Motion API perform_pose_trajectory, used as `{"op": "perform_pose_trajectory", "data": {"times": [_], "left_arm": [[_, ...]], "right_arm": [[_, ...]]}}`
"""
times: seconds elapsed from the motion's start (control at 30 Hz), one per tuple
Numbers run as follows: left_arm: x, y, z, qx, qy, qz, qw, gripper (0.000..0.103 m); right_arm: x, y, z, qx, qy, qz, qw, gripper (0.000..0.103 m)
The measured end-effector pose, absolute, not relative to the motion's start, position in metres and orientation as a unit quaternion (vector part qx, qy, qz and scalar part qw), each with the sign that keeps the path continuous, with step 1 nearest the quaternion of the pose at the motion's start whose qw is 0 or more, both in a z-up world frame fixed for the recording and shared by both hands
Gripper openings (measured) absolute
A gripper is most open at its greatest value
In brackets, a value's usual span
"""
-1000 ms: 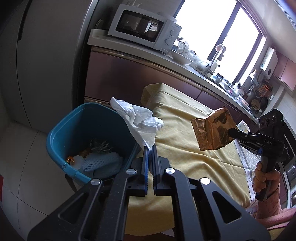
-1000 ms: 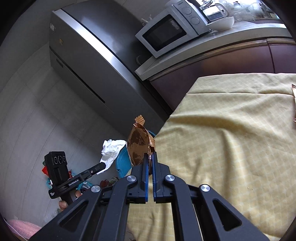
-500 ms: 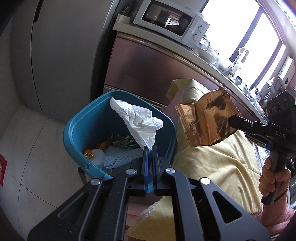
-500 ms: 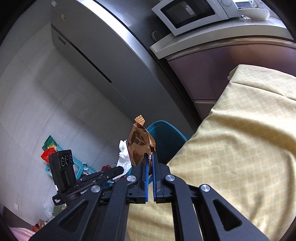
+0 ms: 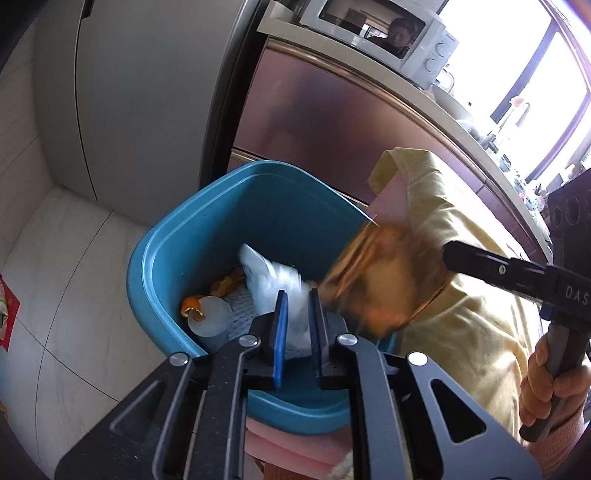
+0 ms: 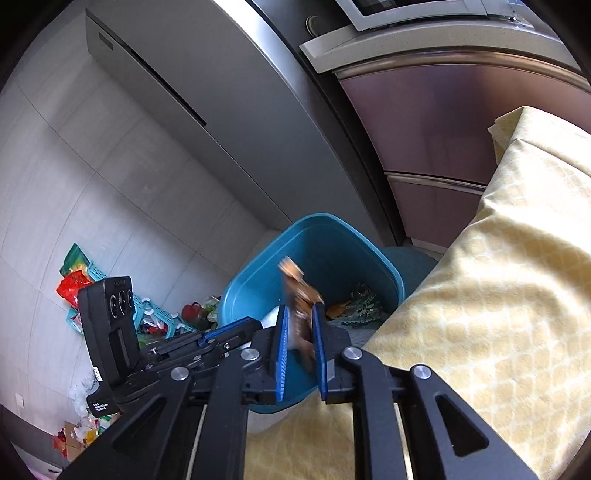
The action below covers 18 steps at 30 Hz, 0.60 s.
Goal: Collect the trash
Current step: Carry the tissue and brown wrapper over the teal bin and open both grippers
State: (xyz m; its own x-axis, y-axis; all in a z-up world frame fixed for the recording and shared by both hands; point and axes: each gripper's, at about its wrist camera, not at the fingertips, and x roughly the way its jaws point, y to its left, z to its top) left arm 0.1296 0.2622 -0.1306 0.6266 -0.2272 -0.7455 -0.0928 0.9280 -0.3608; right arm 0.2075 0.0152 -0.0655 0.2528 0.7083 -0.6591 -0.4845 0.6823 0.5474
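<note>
A blue trash bin (image 5: 207,243) stands on the floor beside the yellow-clothed table (image 5: 469,332). My left gripper (image 5: 295,306) is open over the bin; the white tissue (image 5: 273,284) is blurred, loose between and beyond the jaws, dropping into the bin. My right gripper (image 6: 299,328) is open over the same bin (image 6: 332,251); the brown foil wrapper (image 6: 299,295) is blurred between its jaws, falling. The wrapper (image 5: 384,280) also shows in the left wrist view at the right gripper's tip. The bin holds orange peel (image 5: 192,306), a plastic cup and foam netting.
A grey fridge (image 5: 140,92) and purple cabinets (image 5: 332,122) with a microwave (image 5: 373,26) stand behind the bin. Coloured baskets and litter (image 6: 81,280) lie on the tiled floor at left. The left gripper's body (image 6: 110,325) is close beside the right gripper.
Both grippers moved over the bin and opened. The tissue and the foil wrapper, held half a second ago, are now loose and falling.
</note>
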Motion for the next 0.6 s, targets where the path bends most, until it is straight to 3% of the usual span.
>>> {"op": "perform_pose_trajectory", "data": {"times": [0.6], "left_arm": [[0.115,0.193,-0.070,-0.141,0.363,-0.111,0.914,0.029]], "right_arm": [[0.145,-0.086,-0.026,0.116,0.407,0.364,0.829,0.029]]}}
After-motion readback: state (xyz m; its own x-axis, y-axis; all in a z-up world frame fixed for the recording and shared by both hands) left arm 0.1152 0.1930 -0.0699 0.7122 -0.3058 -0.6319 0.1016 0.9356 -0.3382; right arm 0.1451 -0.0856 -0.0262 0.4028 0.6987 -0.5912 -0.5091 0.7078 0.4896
